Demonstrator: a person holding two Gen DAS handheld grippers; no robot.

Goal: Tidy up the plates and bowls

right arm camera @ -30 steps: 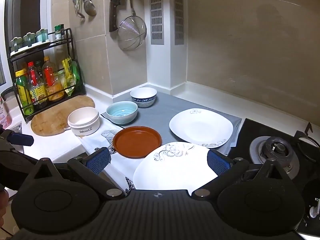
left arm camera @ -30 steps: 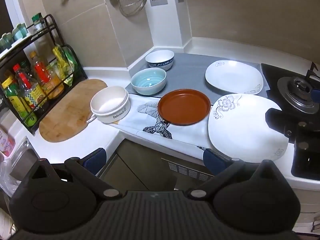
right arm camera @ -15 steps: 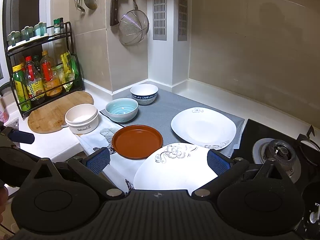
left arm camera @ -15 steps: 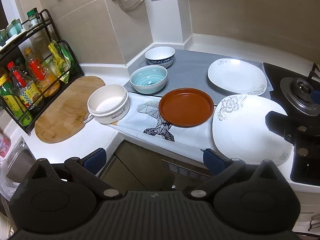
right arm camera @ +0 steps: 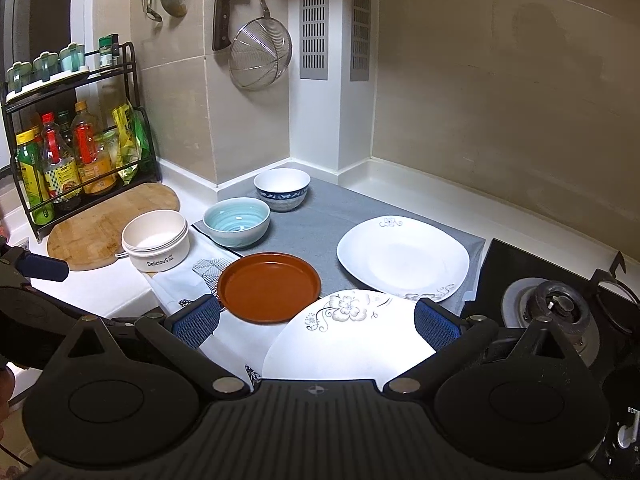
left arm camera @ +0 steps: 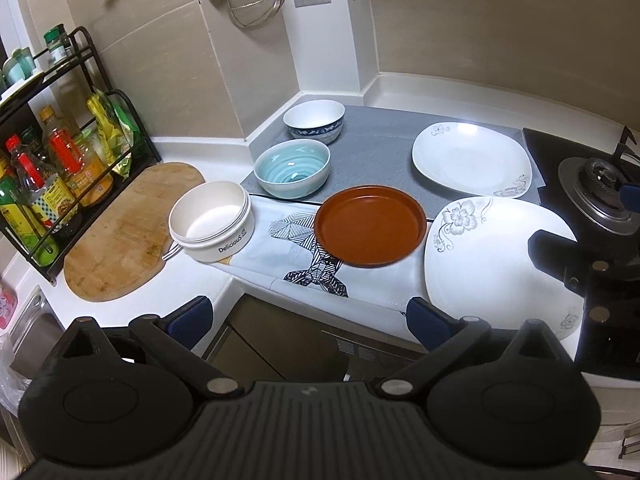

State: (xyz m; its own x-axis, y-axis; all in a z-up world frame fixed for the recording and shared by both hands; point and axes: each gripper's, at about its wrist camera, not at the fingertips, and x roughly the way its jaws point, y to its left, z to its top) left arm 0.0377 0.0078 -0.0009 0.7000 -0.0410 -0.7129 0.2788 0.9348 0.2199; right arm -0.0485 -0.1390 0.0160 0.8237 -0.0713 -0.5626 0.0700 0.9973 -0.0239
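Note:
On the counter stand a white "Delicious" bowl (left arm camera: 212, 222) (right arm camera: 156, 242), a light blue bowl (left arm camera: 293, 168) (right arm camera: 237, 221) and a white bowl with a blue band (left arm camera: 314, 121) (right arm camera: 282, 189). A brown round plate (left arm camera: 370, 225) (right arm camera: 270, 286) lies in front. A white flowered plate (left arm camera: 472, 158) (right arm camera: 402, 256) lies on the grey mat, a second one (left arm camera: 492, 256) (right arm camera: 348, 332) at the near edge. My left gripper (left arm camera: 310, 318) is open and empty, short of the counter's front edge. My right gripper (right arm camera: 316, 320) is open and empty above the near plate.
A wooden cutting board (left arm camera: 124, 232) and a black rack of bottles (left arm camera: 48, 176) are at the left. A gas burner (left arm camera: 600, 188) (right arm camera: 556, 312) is at the right. A strainer (right arm camera: 260, 56) and utensils hang on the wall. A patterned cloth (left arm camera: 304, 256) lies under the brown plate.
Both grippers have shifted slightly, and the left view has tilted up to show more of the wall. The dishes have not moved. Both grippers stay open.

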